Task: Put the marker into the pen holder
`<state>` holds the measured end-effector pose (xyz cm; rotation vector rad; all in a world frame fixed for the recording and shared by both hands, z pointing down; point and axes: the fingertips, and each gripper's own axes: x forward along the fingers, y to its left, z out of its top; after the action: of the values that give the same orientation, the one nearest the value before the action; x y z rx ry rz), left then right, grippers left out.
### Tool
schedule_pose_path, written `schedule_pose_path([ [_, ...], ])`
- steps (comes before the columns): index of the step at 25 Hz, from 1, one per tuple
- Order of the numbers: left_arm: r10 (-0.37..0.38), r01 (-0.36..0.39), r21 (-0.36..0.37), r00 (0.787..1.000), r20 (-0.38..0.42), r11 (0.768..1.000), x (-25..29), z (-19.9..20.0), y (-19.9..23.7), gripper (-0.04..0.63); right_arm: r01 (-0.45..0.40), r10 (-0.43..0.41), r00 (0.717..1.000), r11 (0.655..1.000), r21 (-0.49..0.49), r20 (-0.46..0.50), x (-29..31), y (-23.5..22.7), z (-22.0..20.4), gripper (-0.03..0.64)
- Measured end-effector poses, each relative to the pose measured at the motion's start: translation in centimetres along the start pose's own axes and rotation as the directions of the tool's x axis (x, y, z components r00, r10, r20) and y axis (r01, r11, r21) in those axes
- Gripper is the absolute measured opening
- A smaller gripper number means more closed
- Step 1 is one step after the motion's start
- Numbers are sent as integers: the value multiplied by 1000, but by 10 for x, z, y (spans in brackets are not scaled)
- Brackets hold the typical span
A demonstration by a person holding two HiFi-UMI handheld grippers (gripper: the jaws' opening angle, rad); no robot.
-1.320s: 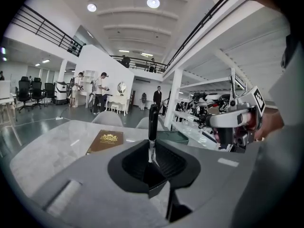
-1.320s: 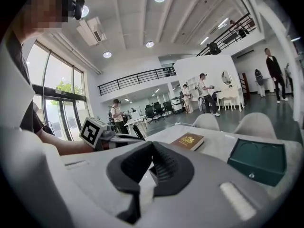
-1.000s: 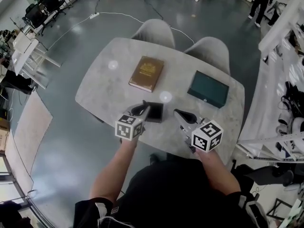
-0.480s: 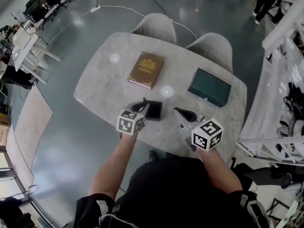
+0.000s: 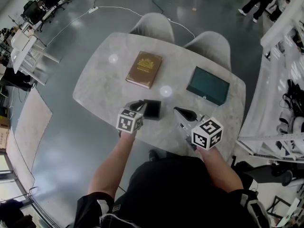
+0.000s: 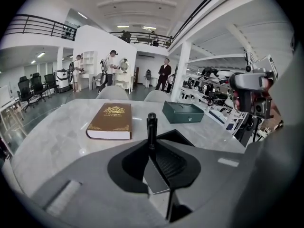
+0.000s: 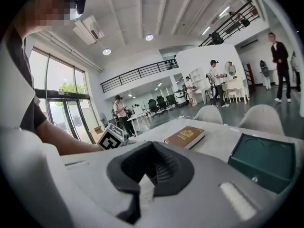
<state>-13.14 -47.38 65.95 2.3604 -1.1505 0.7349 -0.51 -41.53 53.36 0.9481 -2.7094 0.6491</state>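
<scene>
Little change from a second ago: my left gripper (image 6: 151, 146) stays clamped on the marker (image 6: 151, 125), held upright just short of the pen holder (image 5: 152, 109). Right gripper (image 5: 176, 111) is closed on nothing, idle alongside. Pickup looks done; insertion is still to do.

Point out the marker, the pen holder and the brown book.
marker (image 6: 151, 127): left gripper view, on its black barrel, standing upright.
pen holder (image 5: 153, 110): head view, on its black square top.
brown book (image 5: 144, 69): head view, on the middle of its cover.
</scene>
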Motion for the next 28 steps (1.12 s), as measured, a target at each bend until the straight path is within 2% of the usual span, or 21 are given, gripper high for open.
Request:
schedule_pose_path([
  [4,-13,13,0,1000,-10,1000,4,0,0,55,-4,4,1000,1000,-1,-7,1,2,-3,2],
  [9,-28,29,45,999,-29,999,5,1,0,55,-7,7,1000,1000,-1,-15,3,7,-7,2],
  [16,-13,16,64,999,-47,998,4,-3,5,86,-2,2,1000,1000,-8,-16,-3,16,-9,2],
  [23,-9,17,130,998,-62,991,5,1,1,87,33,-33,999,999,0,-3,-15,11,-9,2],
  [28,-14,21,135,999,-52,991,7,2,3,89,34,-34,999,999,8,-7,-14,11,-16,2],
])
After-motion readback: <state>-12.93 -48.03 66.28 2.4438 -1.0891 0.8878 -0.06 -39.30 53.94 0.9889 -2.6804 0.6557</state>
